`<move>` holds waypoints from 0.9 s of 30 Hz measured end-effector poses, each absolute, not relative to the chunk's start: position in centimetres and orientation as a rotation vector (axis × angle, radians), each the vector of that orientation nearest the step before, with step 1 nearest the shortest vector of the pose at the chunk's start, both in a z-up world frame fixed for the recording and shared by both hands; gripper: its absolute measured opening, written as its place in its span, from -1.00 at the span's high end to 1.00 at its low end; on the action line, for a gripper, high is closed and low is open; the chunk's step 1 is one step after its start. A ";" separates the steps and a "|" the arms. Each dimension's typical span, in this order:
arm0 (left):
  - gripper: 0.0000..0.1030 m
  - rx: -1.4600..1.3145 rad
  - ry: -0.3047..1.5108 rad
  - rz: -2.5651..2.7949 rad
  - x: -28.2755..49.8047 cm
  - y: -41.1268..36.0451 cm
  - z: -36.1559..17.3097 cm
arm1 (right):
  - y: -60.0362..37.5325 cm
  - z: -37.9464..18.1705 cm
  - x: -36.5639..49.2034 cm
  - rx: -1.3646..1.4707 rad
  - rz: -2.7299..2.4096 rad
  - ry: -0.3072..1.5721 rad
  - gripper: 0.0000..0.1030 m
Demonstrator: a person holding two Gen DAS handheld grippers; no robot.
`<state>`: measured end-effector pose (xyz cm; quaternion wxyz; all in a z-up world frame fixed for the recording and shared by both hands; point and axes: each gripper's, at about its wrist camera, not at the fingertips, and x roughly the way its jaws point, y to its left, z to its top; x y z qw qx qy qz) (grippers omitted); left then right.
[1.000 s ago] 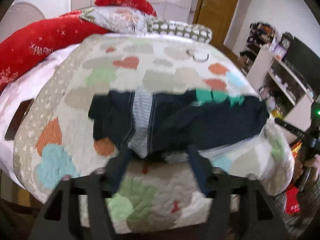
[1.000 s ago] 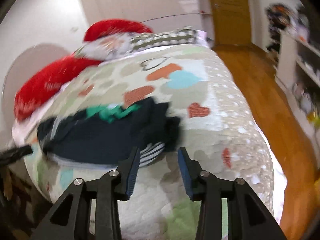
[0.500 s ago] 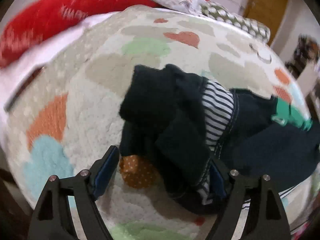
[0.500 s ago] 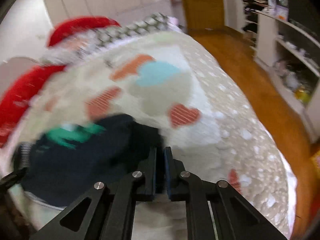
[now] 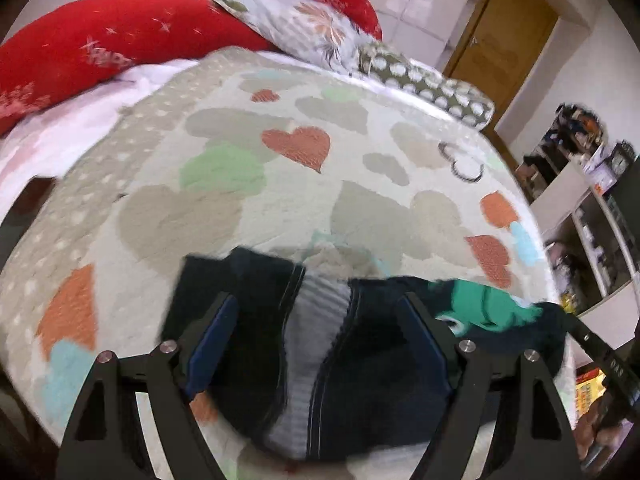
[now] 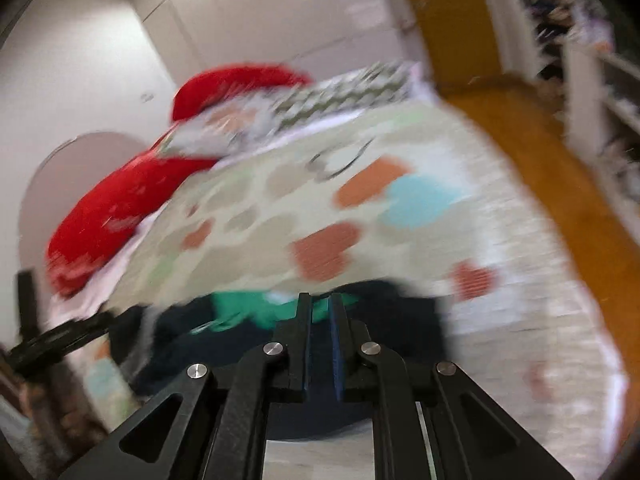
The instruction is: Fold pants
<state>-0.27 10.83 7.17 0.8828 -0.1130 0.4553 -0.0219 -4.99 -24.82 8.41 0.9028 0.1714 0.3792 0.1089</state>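
Bed quilt (image 5: 280, 208): cream, patterned with hearts; filling most of both views; shown from a lower angle than a second ago.

Pillows (image 5: 120, 36): red, with a floral one beside them, at 11 o'clock at the head of the bed.

Pants (image 5: 320, 360): dark navy, bunched, with a grey striped inner band and a green print (image 5: 484, 308) at 3 o'clock; laid on the quilt's near edge, at 6 o'clock in both views. Formerly seen farther off; now drawn up between the fingers.

Left gripper (image 5: 320, 344): jaws held wide, as before, straddling the pants; pressing by the pads cannot be told.

Right gripper (image 6: 320, 340): jaws brought nearly together, having been apart a second ago; whether cloth is pinched cannot be told through the blur.

Shelving (image 5: 592, 216): cluttered, at 3 o'clock; contents not legible.
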 end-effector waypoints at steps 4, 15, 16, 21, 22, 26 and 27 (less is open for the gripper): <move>-0.58 -0.165 0.964 0.069 2.5 11.7 4.1 | -20.9 4.9 -0.8 0.308 0.272 0.899 0.82; -0.62 -0.337 0.933 0.053 1.8 16.8 1.8 | -23.2 2.8 1.4 0.355 0.150 0.902 0.82; -0.62 -0.358 0.930 0.058 1.4 17.1 2.2 | -23.3 3.5 0.6 0.350 0.142 0.878 0.80; -0.60 -0.411 0.864 0.101 -2.6 17.4 6.0 | -24.6 6.8 -5.0 0.338 0.065 0.753 0.24; -0.60 -0.417 0.849 0.097 -3.5 17.2 6.8 | -25.3 7.1 -6.3 0.344 0.044 0.728 0.23; -0.60 -0.365 0.861 0.040 -5.8 14.4 8.8 | -28.4 7.2 -10.0 0.416 -0.039 0.676 0.12; -0.60 -0.329 0.872 0.009 -5.9 13.0 9.2 | -29.3 6.9 -10.8 0.450 -0.056 0.672 0.10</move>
